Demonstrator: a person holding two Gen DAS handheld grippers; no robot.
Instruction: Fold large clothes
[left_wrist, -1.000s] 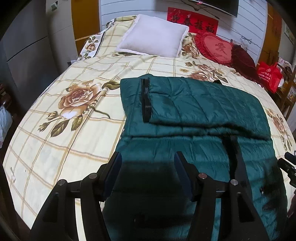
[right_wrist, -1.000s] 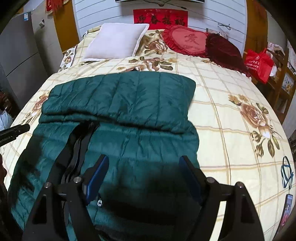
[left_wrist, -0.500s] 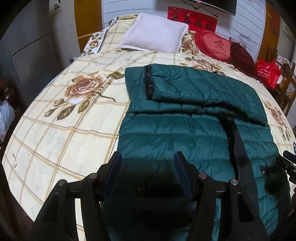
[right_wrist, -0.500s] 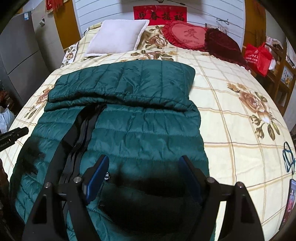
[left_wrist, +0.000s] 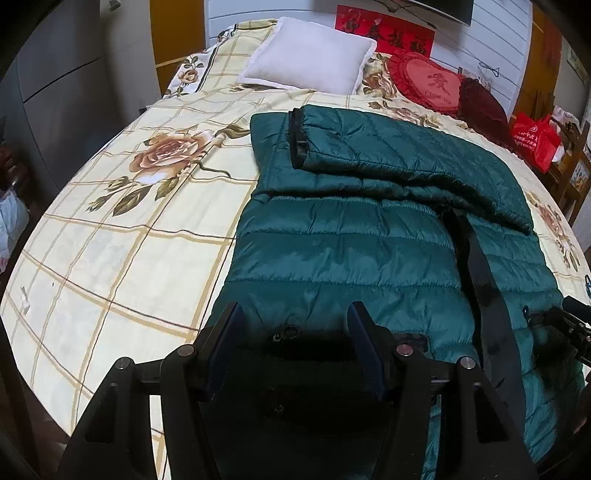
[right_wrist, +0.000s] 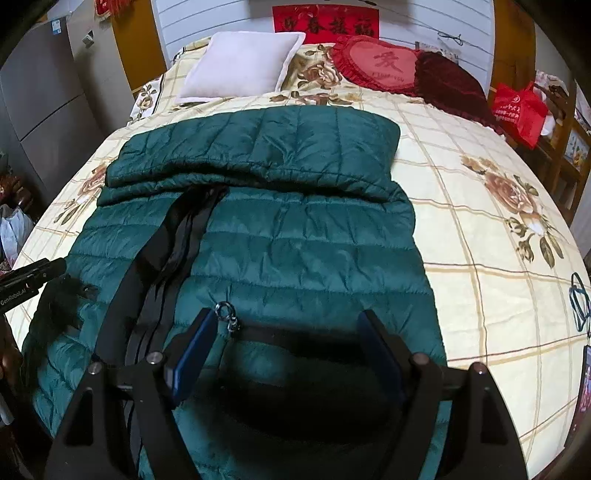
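A dark green quilted down jacket (left_wrist: 354, 251) lies flat on the bed, front up, with a black zipper strip (left_wrist: 480, 273) running down it. A sleeve (left_wrist: 399, 151) is folded across its far end. It also shows in the right wrist view (right_wrist: 295, 236), with a metal zipper ring (right_wrist: 226, 310) near my left fingertip. My left gripper (left_wrist: 293, 317) is open and empty above the jacket's near left hem. My right gripper (right_wrist: 286, 325) is open and empty above the near right hem. Neither touches the fabric.
The bed has a cream floral checked sheet (left_wrist: 122, 236). A white pillow (left_wrist: 310, 55), a red heart cushion (left_wrist: 428, 81) and a dark red cushion (right_wrist: 450, 81) lie at the head. A red bag (right_wrist: 517, 110) sits right of the bed. Grey cabinets (right_wrist: 40, 103) stand left.
Both grippers have pulled back toward the near end of the bed and lifted slightly, so more of the jacket's lower part shows. Both stayed open.
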